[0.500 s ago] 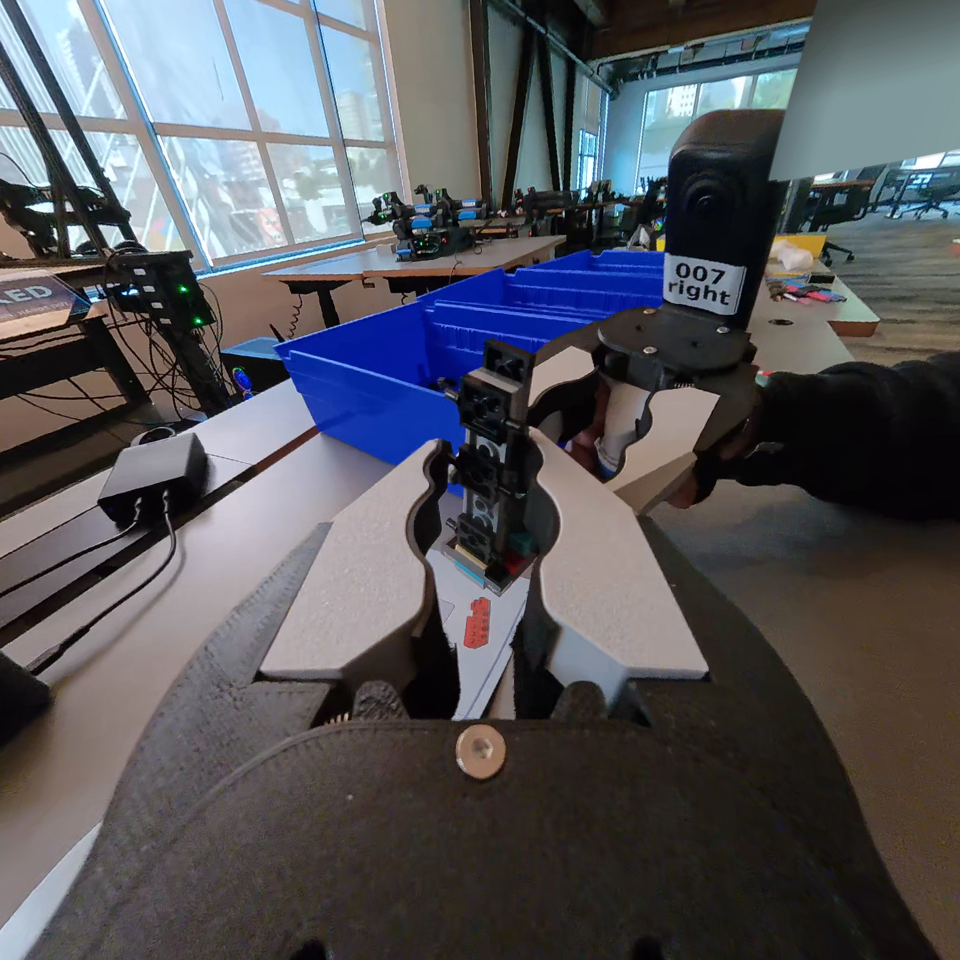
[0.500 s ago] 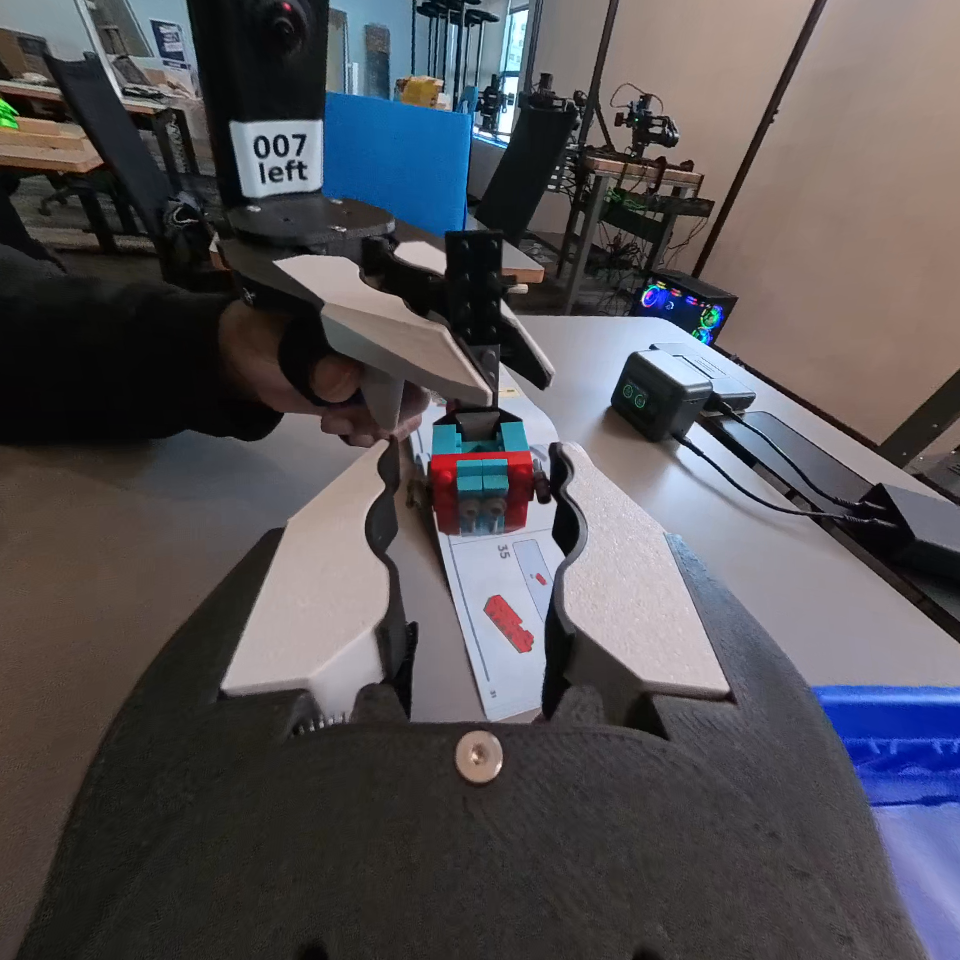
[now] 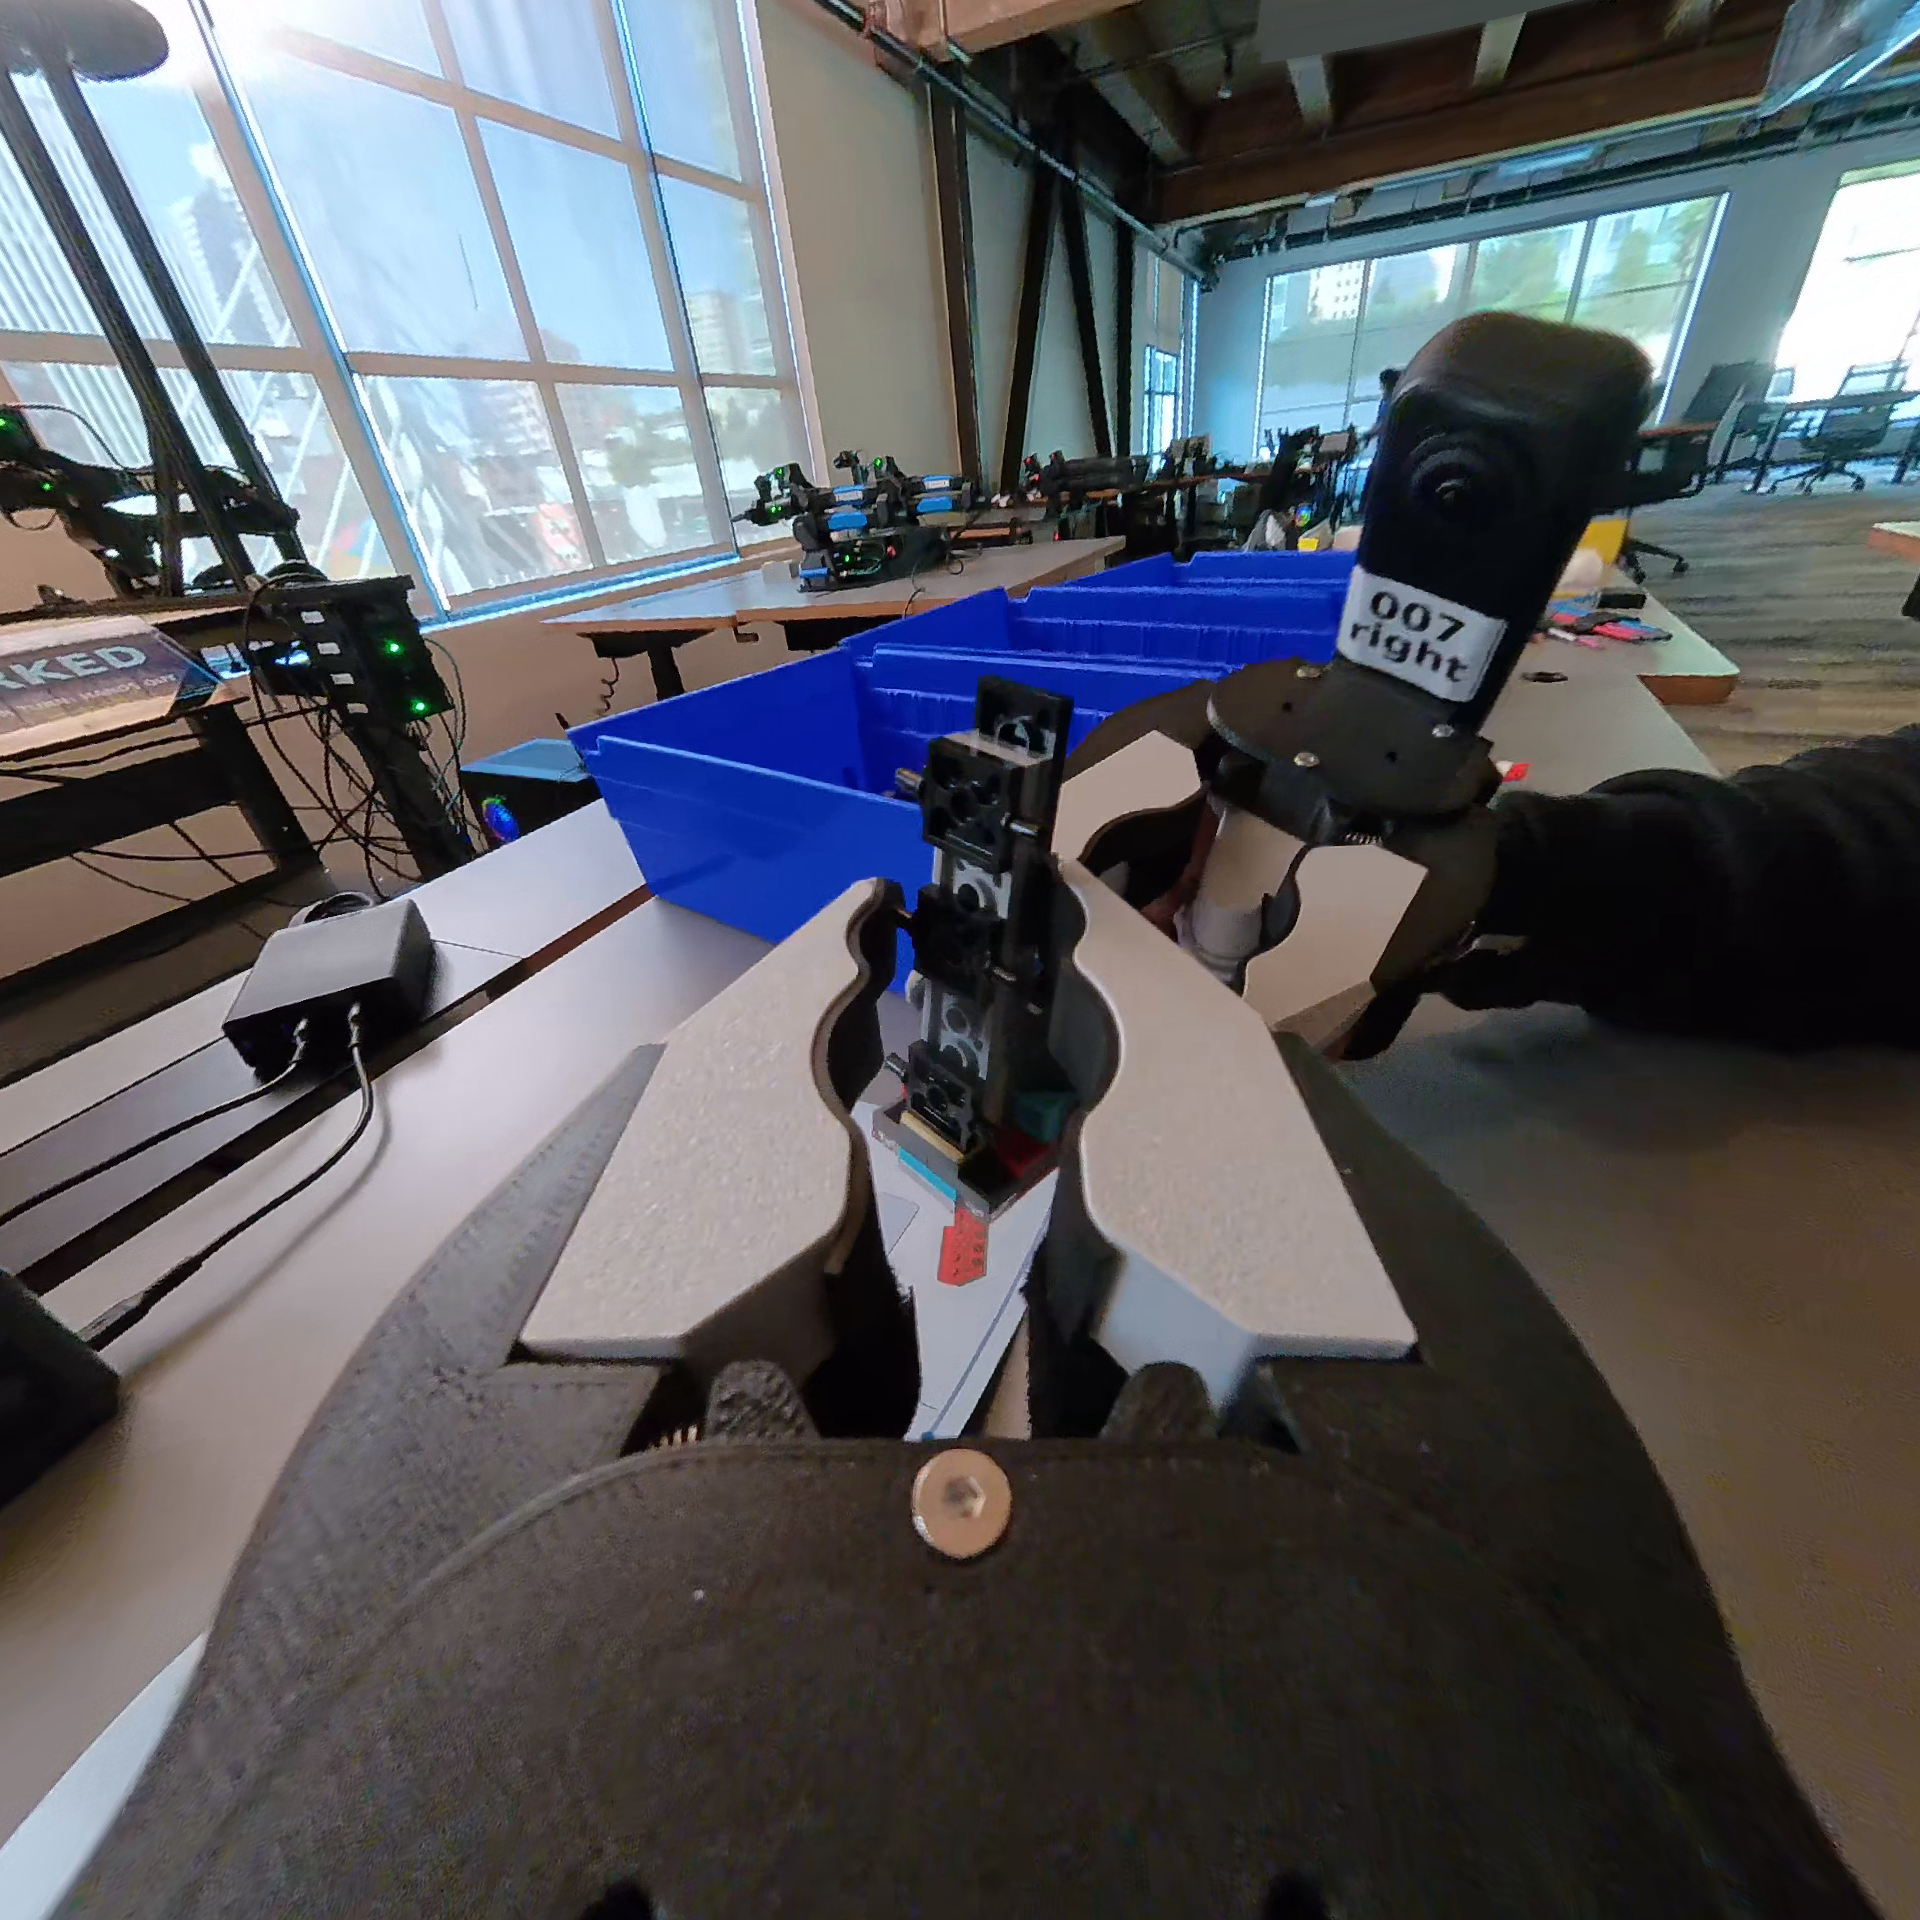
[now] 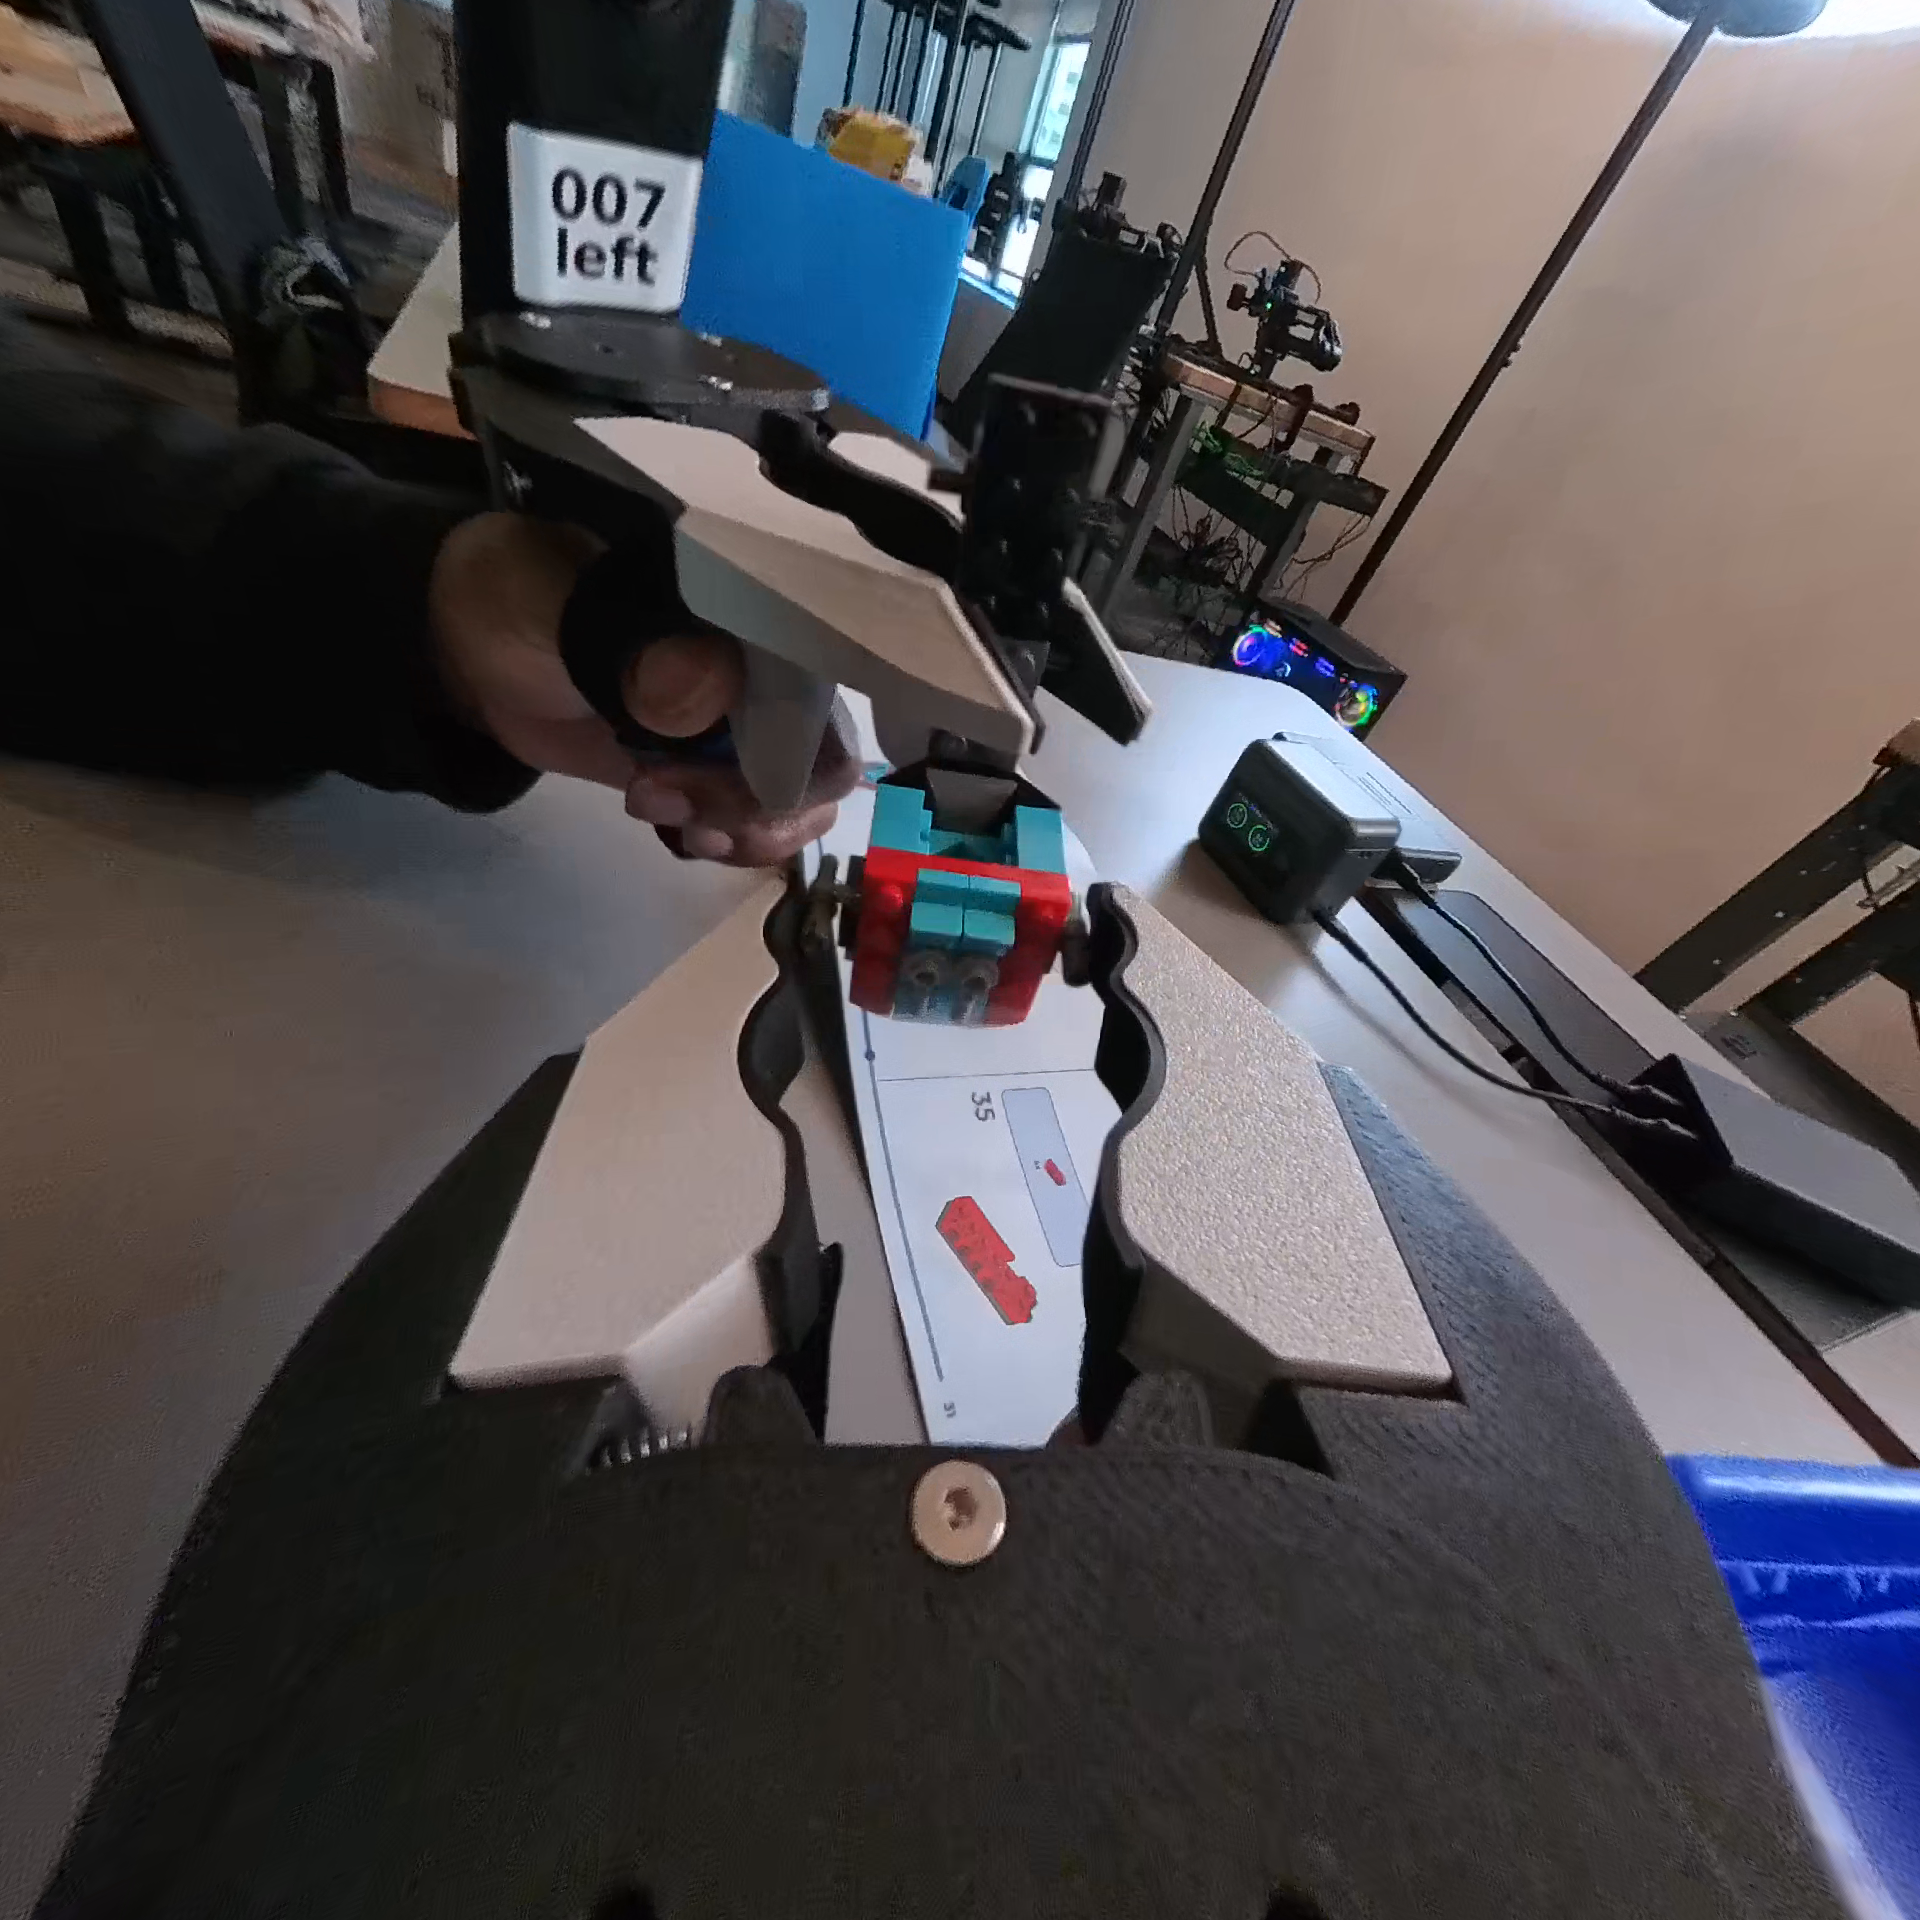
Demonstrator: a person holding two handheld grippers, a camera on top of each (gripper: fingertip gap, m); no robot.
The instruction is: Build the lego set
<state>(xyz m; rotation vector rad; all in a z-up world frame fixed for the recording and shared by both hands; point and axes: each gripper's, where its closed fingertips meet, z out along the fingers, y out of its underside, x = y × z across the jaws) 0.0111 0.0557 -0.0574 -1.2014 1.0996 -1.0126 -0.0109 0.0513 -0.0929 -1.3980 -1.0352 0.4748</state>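
Now left gripper (image 3: 971, 935) fingers clamp black strip (image 3: 982, 914); right gripper (image 4: 951, 925) fingers pinch red-teal block (image 4: 956, 914).

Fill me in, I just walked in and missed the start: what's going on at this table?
A person is building a lego model with handheld tongs. The left tongs grip a tall black and grey brick strip, held upright right above the red and teal brick block. The right tongs bracket that block at its side pegs, over the white instruction sheet on the grey table. The strip does not look seated yet.
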